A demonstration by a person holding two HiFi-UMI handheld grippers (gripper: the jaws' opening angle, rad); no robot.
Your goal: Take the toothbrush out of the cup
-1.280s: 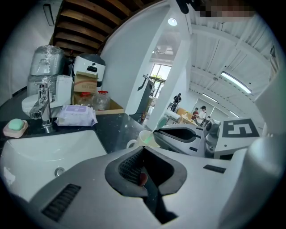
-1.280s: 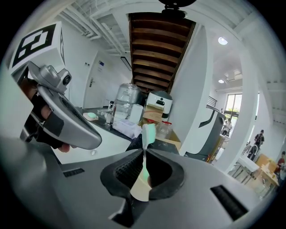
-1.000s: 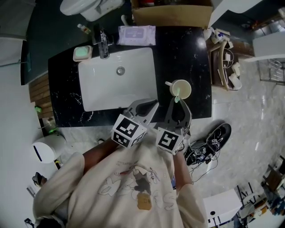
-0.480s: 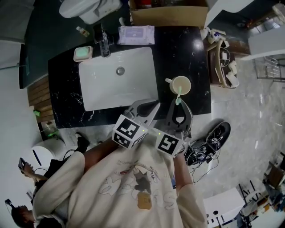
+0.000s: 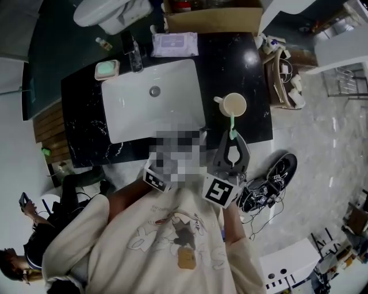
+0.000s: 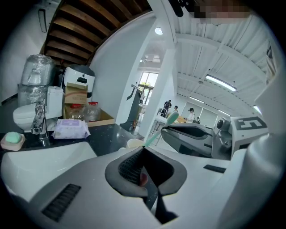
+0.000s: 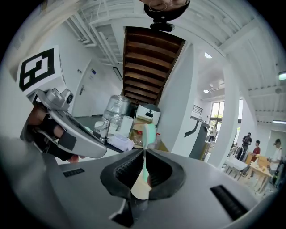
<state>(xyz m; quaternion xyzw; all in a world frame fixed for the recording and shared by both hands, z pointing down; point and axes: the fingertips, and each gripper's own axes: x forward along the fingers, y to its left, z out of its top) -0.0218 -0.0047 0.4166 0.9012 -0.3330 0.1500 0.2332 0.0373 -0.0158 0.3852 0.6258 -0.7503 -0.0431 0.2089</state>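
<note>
A cream cup [image 5: 233, 105] stands on the black counter [image 5: 253, 69], right of the sink. A green toothbrush [image 5: 232, 124] slants up from the cup's near rim to my right gripper [image 5: 232, 136], which is shut on its thin shaft. In the right gripper view the toothbrush [image 7: 149, 132] rises between the closed pads with the cup [image 7: 140, 188] showing below. I cannot tell whether its lower end is clear of the cup. In the head view a mosaic patch hides my left gripper. In its own view the left gripper [image 6: 143, 148] has its tips together and holds nothing, and the toothbrush [image 6: 161, 128] shows beyond.
A white sink basin [image 5: 150, 106] with a tap [image 5: 134, 55] fills the counter's left part. A soap dish [image 5: 107, 69], a wipes pack [image 5: 174, 44] and a cardboard box [image 5: 213, 17] line the back. Shoes [image 5: 276, 175] and cables lie on the floor. A person [image 5: 26, 258] stands at lower left.
My right gripper has risen and drawn back with the toothbrush, so more of it shows outside the cup. The left gripper has also lifted a little. A person has come into view at lower left.
</note>
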